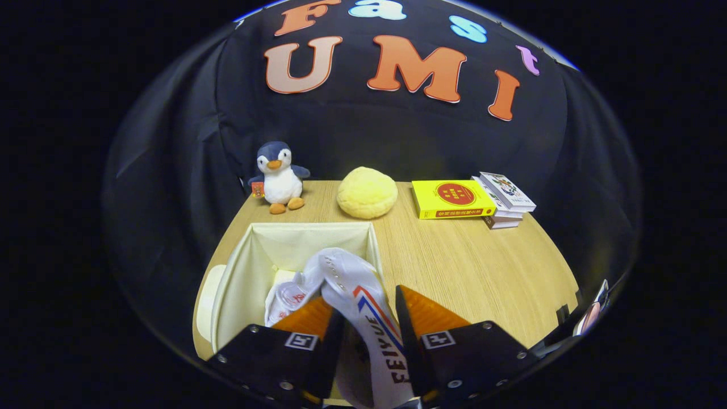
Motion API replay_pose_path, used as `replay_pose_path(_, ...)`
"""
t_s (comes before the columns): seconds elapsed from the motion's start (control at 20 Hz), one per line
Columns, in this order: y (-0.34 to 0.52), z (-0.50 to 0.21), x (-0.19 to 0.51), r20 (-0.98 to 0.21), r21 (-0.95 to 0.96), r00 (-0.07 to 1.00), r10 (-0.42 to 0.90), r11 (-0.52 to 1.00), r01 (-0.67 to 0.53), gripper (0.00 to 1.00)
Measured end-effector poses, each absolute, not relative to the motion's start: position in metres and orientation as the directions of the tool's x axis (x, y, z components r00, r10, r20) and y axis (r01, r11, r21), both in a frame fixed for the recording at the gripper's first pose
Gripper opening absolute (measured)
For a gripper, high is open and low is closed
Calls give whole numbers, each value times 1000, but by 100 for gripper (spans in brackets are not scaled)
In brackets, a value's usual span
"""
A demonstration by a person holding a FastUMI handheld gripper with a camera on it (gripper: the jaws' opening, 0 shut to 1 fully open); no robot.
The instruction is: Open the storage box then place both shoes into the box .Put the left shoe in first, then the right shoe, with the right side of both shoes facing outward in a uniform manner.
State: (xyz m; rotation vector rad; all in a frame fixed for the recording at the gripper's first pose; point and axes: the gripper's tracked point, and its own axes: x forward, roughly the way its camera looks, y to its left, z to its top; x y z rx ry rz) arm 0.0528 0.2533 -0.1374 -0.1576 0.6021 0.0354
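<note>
Shoe pinched in the gripper, held over the open storage box on the table.

Nearest, the gripper (363, 318) has its two fingers pressed on either side of a white shoe (363, 295) with red and blue stripes, the toe pointing ahead and down into the cream storage box (238, 267), which sits open at the table's near left corner. Another white shoe (287, 295) seems to lie already inside, beside the left finger, though it is partly hidden. To seat the held shoe well, I judge it should be lowered alongside that one, side turned the same way outward, clear of the box's right wall, and released only once it rests. Beyond, along the far edge of the table (466, 267), stand a plush penguin (278, 177), a yellow cushion (367, 192) and a stack of books (474, 199).
</note>
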Motion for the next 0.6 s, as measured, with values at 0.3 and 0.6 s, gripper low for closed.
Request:
replay_pose_path(0.3, 259, -105, 49, -522, -100, 852, 40, 989, -108, 93)
replay_pose_path(0.6, 238, -63, 47, -462, -75, 885, 61, 991, -108, 98)
